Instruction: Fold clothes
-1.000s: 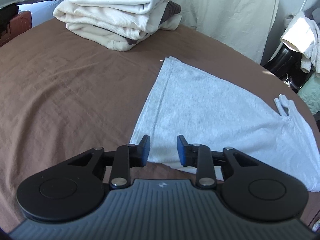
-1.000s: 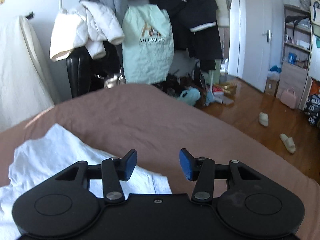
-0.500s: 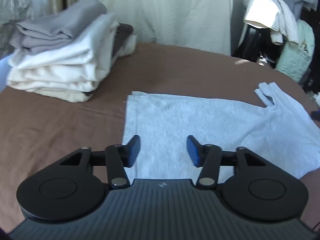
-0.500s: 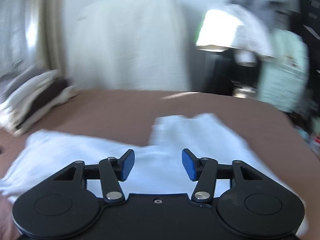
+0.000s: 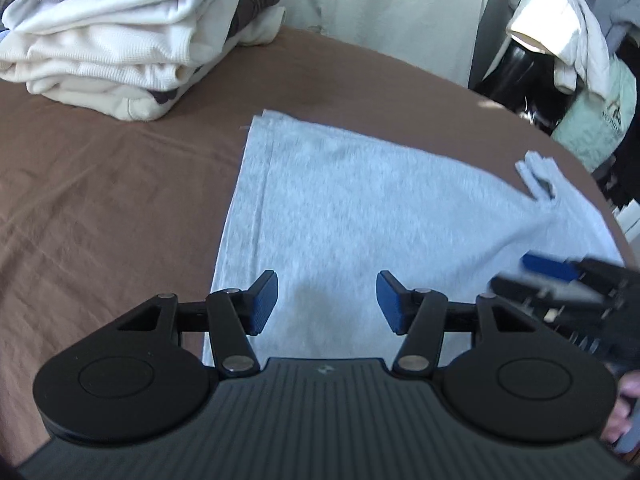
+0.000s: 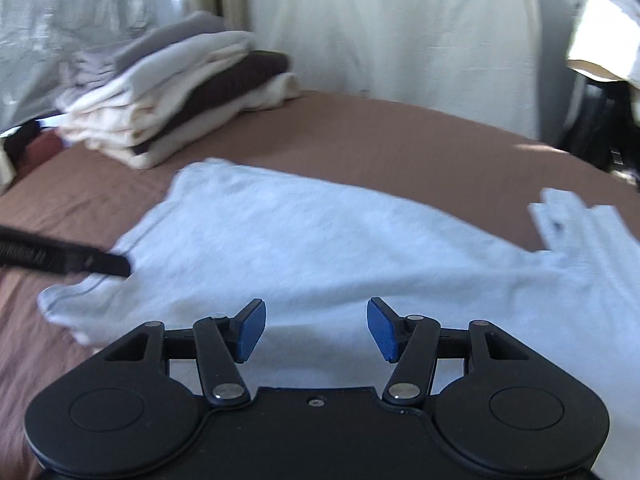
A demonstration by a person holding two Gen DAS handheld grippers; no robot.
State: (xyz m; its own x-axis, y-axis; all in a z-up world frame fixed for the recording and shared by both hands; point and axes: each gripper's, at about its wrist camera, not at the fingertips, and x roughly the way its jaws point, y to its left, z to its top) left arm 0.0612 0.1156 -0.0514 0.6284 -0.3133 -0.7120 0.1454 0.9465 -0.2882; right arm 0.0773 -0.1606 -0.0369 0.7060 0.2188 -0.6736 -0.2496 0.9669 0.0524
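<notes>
A pale grey shirt (image 5: 360, 216) lies flat on the brown bed (image 5: 100, 200), with a stack of folded clothes (image 5: 120, 40) beyond its far left corner. The left gripper (image 5: 326, 300) hovers over the shirt's near edge, released, nothing between its blue pads. The right gripper (image 6: 316, 330) hangs over the shirt's near side too, just right of the left one, released and empty.

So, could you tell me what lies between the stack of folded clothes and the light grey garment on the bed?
Only bare brown bedsheet separates the stack of folded clothes from the light grey garment; both wrist views show it.
</notes>
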